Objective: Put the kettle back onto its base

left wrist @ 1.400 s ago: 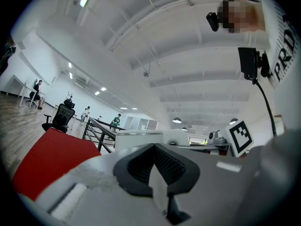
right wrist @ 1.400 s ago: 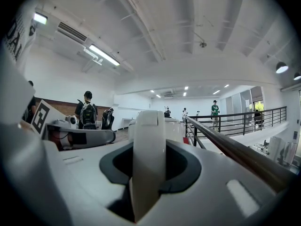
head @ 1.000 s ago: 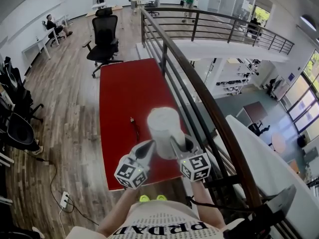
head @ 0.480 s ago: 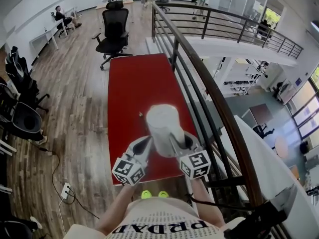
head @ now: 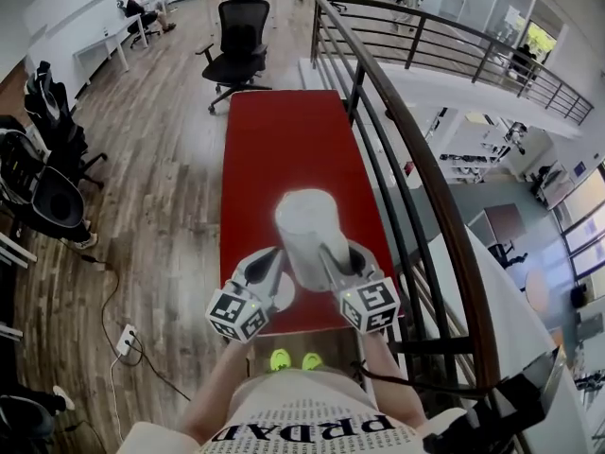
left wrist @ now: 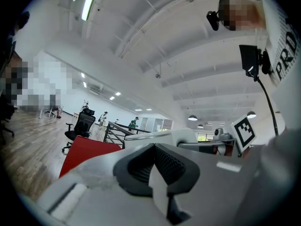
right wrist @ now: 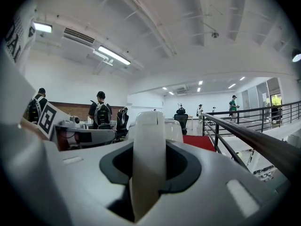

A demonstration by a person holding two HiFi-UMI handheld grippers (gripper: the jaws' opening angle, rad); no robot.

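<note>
Head view, looking steeply down: white kettle (head: 307, 230) sits centre-frame over the near end of a long red table (head: 284, 149), between the two grippers and in front of the person's torso; whether its underside rests on anything can't be told from above. R gripper (head: 338, 258) is clamped on the kettle's handle (right wrist: 149, 149): in the right gripper view the pale handle strip runs upright through the dark pads, w/ the kettle body just behind it. L gripper (head: 274, 258) lies just beside the kettle's lower-left side; in the left gripper view its jaws are pressed together w/ nothing between them, and the kettle's white top shows just beyond. Each gripper carries a marker cube, L (head: 236, 312) and R (head: 371, 305), nearest the person. A dark railing (head: 416, 159) runs along the table's right edge, w/ a lower level visible past it. A black office chair (head: 241, 41) stands at the table's far end on wood flooring (head: 161, 159). A power strip (head: 123, 341) and cable lie on the floor at lower left. Yellow-green shoe tips (head: 291, 359) show below the table's near edge
</note>
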